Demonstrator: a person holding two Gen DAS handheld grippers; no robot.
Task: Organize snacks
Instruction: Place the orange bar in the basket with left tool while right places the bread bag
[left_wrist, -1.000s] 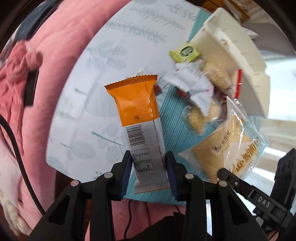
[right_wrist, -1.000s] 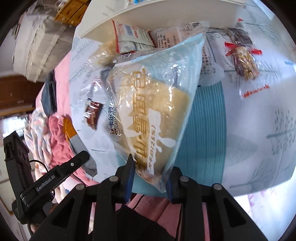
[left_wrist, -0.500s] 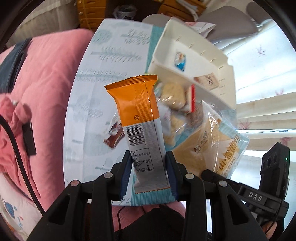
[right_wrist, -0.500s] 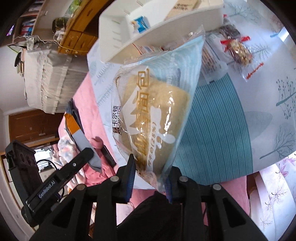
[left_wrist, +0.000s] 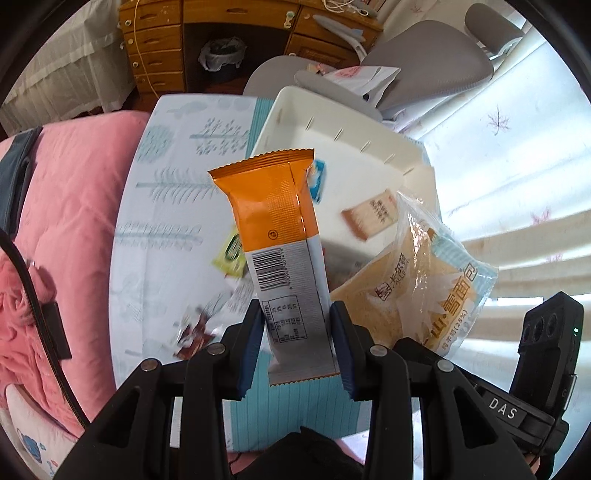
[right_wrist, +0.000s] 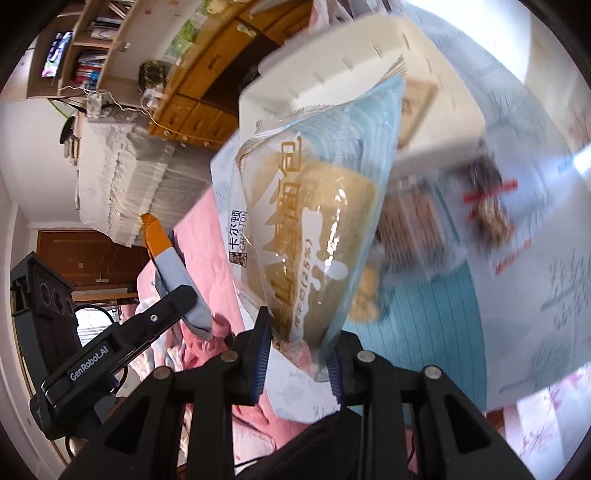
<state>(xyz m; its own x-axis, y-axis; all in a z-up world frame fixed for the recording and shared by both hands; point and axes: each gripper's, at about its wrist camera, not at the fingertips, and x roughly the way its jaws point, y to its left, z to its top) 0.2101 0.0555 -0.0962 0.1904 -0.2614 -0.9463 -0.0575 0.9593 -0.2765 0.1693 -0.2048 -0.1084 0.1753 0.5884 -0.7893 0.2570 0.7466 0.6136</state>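
Note:
My left gripper (left_wrist: 295, 325) is shut on an orange and grey snack bar (left_wrist: 275, 236), held upright above the table. My right gripper (right_wrist: 297, 332) is shut on a clear and blue bread bag (right_wrist: 310, 221), which also shows in the left wrist view (left_wrist: 424, 280). A white bin (left_wrist: 369, 147) stands beyond both; it holds a tan cracker packet (left_wrist: 371, 216) and a small blue packet (left_wrist: 317, 181). The bin shows blurred in the right wrist view (right_wrist: 332, 74). The snack bar shows at the left of the right wrist view (right_wrist: 162, 251).
Loose snacks lie on the tree-print tablecloth (left_wrist: 173, 206): a green packet (left_wrist: 231, 254), a brown packet (left_wrist: 194, 332), and a red-edged nut packet (right_wrist: 487, 206). A pink quilt (left_wrist: 66, 206) lies left. A grey chair (left_wrist: 424, 62) and wooden drawers (left_wrist: 159, 48) stand behind.
Both grippers have risen and tilted up with their snacks. The white bin now sits closer to centre, with its inside showing, and the room behind has come into view.

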